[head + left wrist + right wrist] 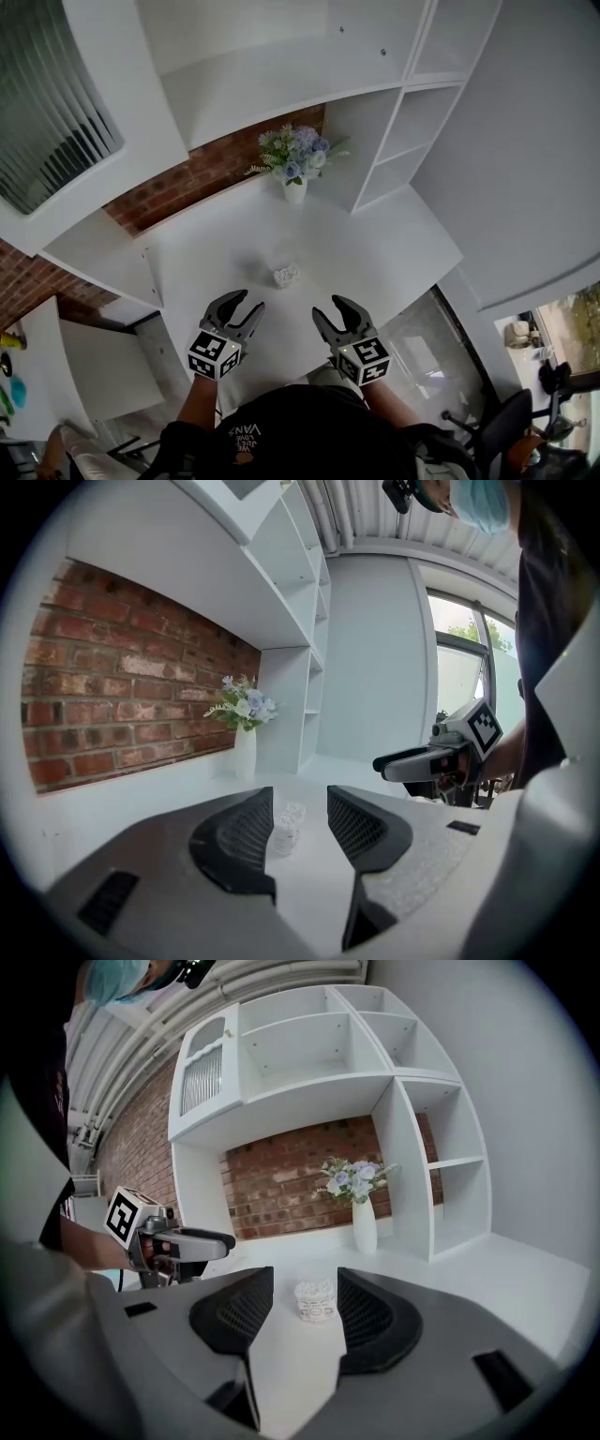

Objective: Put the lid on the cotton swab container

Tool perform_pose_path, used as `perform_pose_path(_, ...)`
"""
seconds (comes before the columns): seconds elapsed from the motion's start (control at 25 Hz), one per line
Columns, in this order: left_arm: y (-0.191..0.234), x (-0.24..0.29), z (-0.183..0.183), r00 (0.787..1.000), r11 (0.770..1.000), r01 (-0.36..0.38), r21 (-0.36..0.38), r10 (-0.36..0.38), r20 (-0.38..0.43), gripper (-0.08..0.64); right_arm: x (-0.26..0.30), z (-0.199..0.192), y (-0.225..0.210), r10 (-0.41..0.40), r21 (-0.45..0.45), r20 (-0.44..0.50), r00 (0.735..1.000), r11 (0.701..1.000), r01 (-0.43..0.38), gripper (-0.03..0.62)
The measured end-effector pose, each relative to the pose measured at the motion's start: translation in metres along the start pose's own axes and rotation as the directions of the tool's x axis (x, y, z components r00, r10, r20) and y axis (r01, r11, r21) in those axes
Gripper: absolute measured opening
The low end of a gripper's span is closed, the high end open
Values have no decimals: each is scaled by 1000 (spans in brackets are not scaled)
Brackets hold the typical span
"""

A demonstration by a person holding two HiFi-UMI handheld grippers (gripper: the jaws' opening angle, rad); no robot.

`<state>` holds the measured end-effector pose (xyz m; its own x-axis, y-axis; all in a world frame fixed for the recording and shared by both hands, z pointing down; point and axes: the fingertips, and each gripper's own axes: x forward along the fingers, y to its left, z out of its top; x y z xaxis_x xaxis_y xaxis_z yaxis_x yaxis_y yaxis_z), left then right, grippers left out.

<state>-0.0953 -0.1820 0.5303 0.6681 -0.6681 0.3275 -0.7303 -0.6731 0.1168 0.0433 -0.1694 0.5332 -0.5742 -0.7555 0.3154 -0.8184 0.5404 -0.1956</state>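
Hovering over the near part of the white desktop [375,244]: both handheld tools, side by side and well apart from each other.

- Left gripper [247,304], grey and black with a marker cube at its back: jaws spread, nothing between the pads. Its own view shows bare desk in the gap, with the container farther off and close to the left pad's line of sight.
- Right gripper [330,309], same build: jaws spread to a similar width, nothing pinched. In its own view the container is framed in the gap but stands beyond the fingertips, untouched.
- Small clear plastic cotton swab container [286,275]: upright on the desktop, near the middle, ahead of both grippers and roughly between their lines. Top looks faceted or ridged. Too small to tell whether a lid is seated on it.
- Slim white ceramic vase [295,192] with pale blue and white flowers [298,153]: at the back of the desk, against the red brick wall [216,169], just beside the white shelving unit [403,122].
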Motion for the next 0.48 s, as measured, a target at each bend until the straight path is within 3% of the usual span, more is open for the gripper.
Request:
perform_pose_path(0.2, 16, 27, -5, 999, 1000, -11, 6, 11, -32, 161, 23, -6, -18, 49, -19, -44, 998, 999, -50, 189)
perform_pose_path(0.48, 28, 62, -23, 993, 999, 46, 24, -43, -111, 174, 54, -21, -37, 106, -48, -114, 988, 993, -112, 189)
